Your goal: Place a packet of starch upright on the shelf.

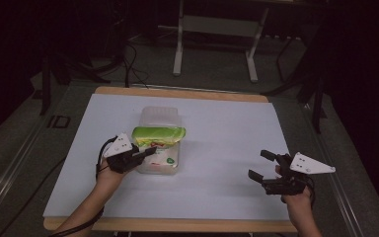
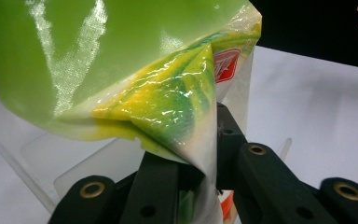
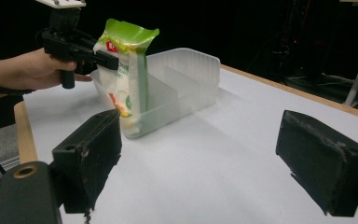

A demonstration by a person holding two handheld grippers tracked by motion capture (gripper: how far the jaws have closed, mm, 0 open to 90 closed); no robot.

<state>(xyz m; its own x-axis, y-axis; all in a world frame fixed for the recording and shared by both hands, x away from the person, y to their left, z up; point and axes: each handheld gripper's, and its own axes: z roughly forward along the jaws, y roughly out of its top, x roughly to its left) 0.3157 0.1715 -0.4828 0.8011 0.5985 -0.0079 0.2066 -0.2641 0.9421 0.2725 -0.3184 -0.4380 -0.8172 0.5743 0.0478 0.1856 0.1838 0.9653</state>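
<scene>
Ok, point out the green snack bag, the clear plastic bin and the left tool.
green snack bag [image 3: 129,60], right gripper view, on its upper front.
clear plastic bin [image 3: 193,77], right gripper view, on its far side wall.
left tool [image 1: 150,151], high view, at its shut tips on the bag.

Pouch [image 2: 121,70] top beyond the left claw view's upper edge; print illegible.

Beyond the white-topped table [image 1: 227,148], grey floor [image 1: 212,69], a white-legged stand [image 1: 214,44], perhaps a desk.

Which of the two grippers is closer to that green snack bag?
The left. The left gripper is clamped on the green snack bag, which stands in the clear plastic bin. The right gripper hangs open, well off to the side over the table.
</scene>
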